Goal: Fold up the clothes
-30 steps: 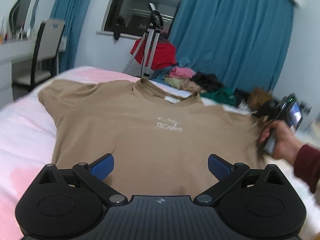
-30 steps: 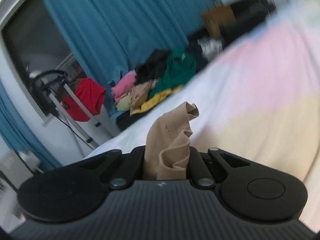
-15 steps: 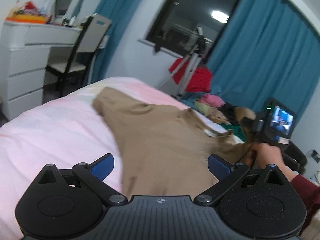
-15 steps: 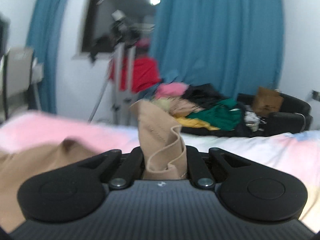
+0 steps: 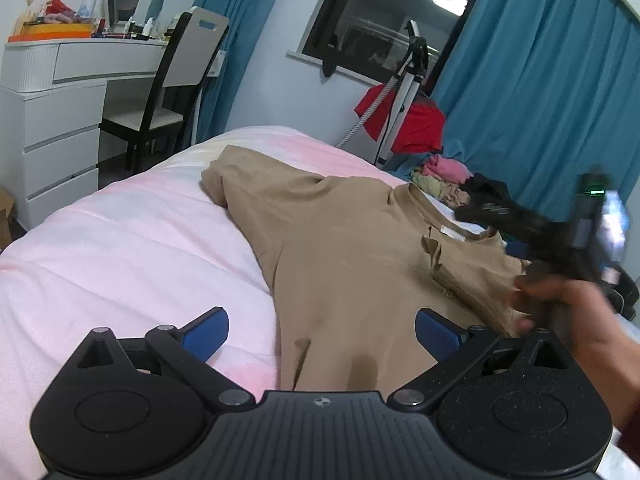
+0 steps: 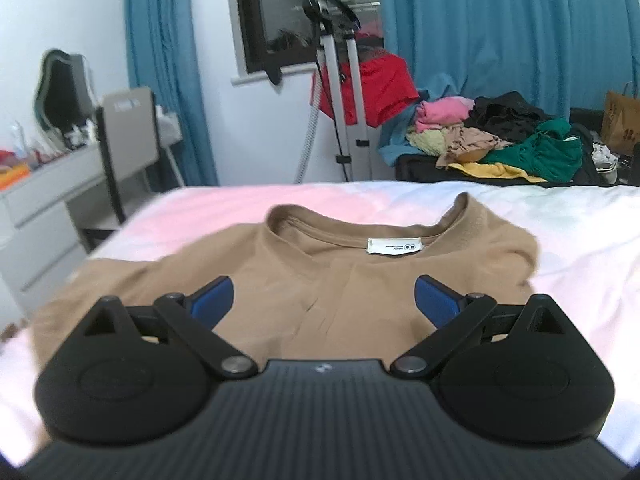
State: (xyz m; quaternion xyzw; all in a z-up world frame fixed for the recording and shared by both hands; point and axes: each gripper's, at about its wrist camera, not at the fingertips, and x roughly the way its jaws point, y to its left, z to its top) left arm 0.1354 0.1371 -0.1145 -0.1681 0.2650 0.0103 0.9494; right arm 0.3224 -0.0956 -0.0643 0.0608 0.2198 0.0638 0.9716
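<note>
A tan T-shirt (image 5: 340,264) lies on the pink and white bed (image 5: 132,240). Its right sleeve is folded in over the chest. In the right wrist view the shirt (image 6: 332,280) shows its collar and white neck label (image 6: 394,245). My left gripper (image 5: 322,330) is open and empty just above the shirt's lower part. My right gripper (image 6: 323,299) is open and empty, low over the chest below the collar. In the left wrist view the right gripper (image 5: 520,236) appears blurred at the shirt's right side, held by a hand.
A pile of mixed clothes (image 6: 500,140) lies beyond the bed's far edge, next to a garment steamer stand (image 6: 340,80) with a red garment. A white dresser (image 5: 52,120) and a chair (image 5: 176,92) stand to the left. Blue curtains hang behind.
My right gripper carried the tan sleeve over the chest and opened, letting it go. My left gripper swung its view to the left and stayed open.
</note>
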